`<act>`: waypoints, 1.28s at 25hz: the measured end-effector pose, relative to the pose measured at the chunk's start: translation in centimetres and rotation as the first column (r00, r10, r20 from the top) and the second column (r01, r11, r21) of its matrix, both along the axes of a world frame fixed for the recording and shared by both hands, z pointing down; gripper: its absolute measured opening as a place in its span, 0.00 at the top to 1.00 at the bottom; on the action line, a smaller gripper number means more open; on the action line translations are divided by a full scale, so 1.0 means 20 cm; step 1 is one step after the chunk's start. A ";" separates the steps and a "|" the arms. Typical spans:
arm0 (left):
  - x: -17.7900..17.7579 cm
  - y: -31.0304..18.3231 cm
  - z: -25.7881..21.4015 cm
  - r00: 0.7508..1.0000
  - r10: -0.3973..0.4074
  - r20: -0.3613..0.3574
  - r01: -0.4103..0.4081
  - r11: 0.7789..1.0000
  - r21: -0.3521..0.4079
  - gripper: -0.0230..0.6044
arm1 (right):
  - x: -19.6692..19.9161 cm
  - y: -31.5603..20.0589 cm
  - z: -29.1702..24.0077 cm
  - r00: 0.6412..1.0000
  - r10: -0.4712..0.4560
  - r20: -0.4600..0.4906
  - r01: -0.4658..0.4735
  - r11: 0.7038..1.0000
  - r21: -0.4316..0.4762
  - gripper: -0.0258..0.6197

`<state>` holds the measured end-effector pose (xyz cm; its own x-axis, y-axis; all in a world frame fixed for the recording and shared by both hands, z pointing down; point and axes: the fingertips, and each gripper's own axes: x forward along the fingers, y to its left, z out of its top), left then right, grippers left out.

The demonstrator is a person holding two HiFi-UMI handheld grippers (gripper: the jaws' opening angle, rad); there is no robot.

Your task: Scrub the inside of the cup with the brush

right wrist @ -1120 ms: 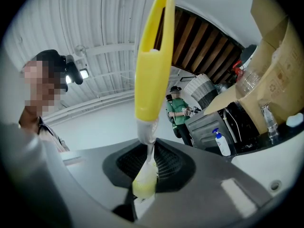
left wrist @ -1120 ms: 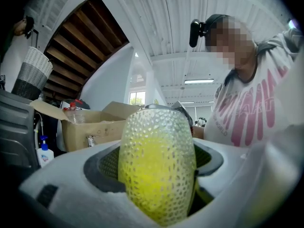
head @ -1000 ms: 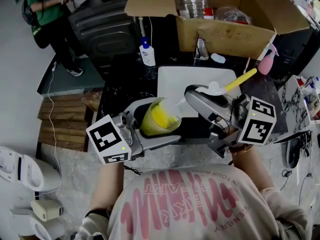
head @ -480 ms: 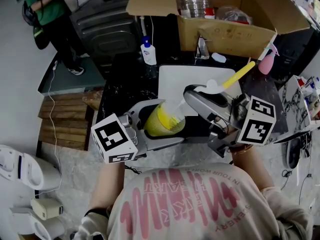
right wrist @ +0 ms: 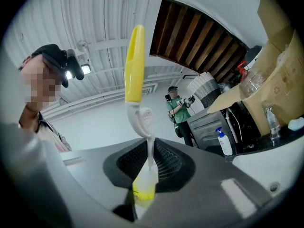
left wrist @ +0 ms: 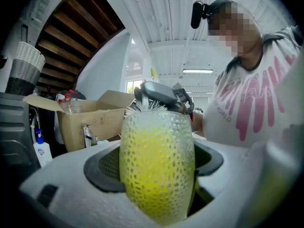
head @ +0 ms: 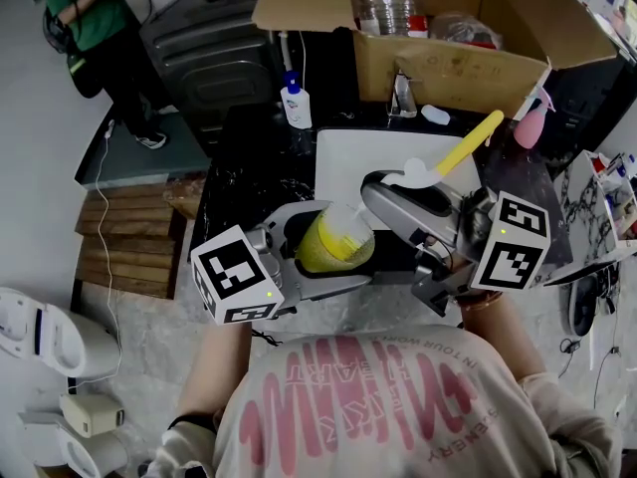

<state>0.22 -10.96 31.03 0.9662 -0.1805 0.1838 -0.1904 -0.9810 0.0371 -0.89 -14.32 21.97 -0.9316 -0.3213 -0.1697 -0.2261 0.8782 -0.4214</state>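
My left gripper [head: 320,259] is shut on a dimpled clear cup [head: 336,239] that looks yellow inside. In the left gripper view the cup [left wrist: 156,165] fills the gap between the jaws, and white bristles [left wrist: 145,107] show at its far rim. My right gripper [head: 383,195] is shut on the brush, whose yellow handle [head: 468,143] sticks up and to the right. The right gripper view shows that handle [right wrist: 134,65] above a white neck [right wrist: 143,121] running down between the jaws. The brush head itself is hidden by the cup and gripper.
An open cardboard box [head: 448,63] with bottles stands behind. A white pump bottle [head: 295,106] sits at the back left of the black counter, a white board [head: 348,162] lies in the middle, and a pink spray bottle [head: 532,123] is at the right. A person in green [head: 90,18] stands at the far left.
My left gripper has carried the cup to the right, up against the right gripper, and turned its mouth toward the brush. The brush handle has shifted slightly.
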 end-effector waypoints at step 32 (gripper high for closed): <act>0.03 -0.17 0.11 0.978 -0.191 0.081 0.198 0.976 -0.089 0.35 | 0.02 -0.01 0.05 0.993 0.052 -0.109 -0.043 0.996 0.079 0.88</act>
<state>0.81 -14.33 33.25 0.8981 -0.3421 0.2763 -0.3829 -0.9174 0.1087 -0.46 -14.43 22.89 -0.9300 -0.3558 -0.0922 -0.3100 0.8941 -0.3233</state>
